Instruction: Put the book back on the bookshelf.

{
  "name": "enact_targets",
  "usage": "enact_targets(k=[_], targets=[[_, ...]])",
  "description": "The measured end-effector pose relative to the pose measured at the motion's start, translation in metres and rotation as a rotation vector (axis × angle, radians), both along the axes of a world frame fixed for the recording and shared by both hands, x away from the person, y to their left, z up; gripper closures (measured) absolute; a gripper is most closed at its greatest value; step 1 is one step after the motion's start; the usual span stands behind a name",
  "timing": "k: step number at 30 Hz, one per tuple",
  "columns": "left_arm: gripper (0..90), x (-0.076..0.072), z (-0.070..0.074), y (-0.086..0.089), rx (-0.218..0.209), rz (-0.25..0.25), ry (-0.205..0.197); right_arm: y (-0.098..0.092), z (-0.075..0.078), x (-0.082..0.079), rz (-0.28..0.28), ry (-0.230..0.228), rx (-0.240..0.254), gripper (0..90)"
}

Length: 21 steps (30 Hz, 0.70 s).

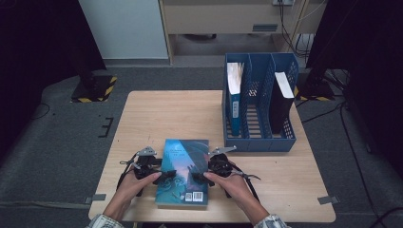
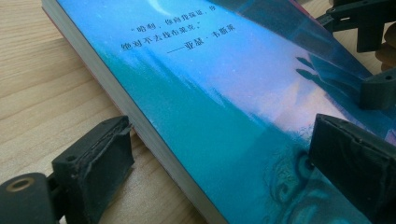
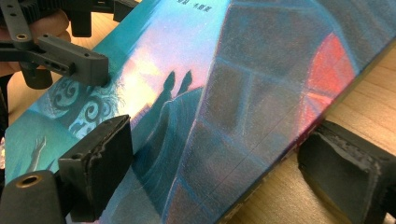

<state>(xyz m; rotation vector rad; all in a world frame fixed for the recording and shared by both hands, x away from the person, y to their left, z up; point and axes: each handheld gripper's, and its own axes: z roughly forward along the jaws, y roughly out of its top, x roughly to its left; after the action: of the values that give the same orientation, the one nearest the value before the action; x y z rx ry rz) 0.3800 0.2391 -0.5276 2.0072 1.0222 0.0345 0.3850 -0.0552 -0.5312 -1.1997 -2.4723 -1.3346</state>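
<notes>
book (image 1: 183, 172) laid flat at lower centre of table (image 1: 157, 114) | left gripper (image 1: 164, 177) set at its left edge, jaws spread astride the edge, not pressed | right gripper (image 1: 198, 178) set at its right edge, jaws spread likewise | blue rack (image 1: 259, 142) seen at upper right, two books stood in it

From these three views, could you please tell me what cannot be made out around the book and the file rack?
- Book: the underside is hidden against the table; the barcode is too small to read in the high view.
- Right tool, right gripper view: whether the pads press the book cannot be told.
- Blue file rack: the titles of its books are too small.
</notes>
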Motion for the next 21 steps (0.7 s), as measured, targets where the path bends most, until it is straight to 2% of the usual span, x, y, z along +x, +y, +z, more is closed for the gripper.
enact_targets(k=[4,7,12,14,17,21], targets=[[1.5,0.001,-0.002,-0.002,-0.001,-0.002,0.0,0.0,0.0,0.0,0.0,-0.001,-0.005,10.0],[2.2,0.001,0.0,-0.003,0.01,0.005,-0.001,0.001,0.001,0.0,0.002,-0.002,-0.012,10.0],[13.1,0.0,0.006,-0.003,0.023,0.031,-0.024,0.002,0.003,0.001,-0.007,-0.003,-0.023,12.2],[16.3,0.0,0.007,-0.001,0.024,0.038,-0.024,0.003,0.006,0.002,-0.008,-0.005,-0.031,13.8],[18.3,-0.001,0.009,0.0,0.035,0.038,-0.027,0.005,0.012,0.002,-0.014,-0.034,-0.044,19.1],[25.2,-0.003,0.012,0.003,0.036,0.058,-0.038,0.009,0.017,0.003,-0.016,-0.034,-0.068,21.2]])
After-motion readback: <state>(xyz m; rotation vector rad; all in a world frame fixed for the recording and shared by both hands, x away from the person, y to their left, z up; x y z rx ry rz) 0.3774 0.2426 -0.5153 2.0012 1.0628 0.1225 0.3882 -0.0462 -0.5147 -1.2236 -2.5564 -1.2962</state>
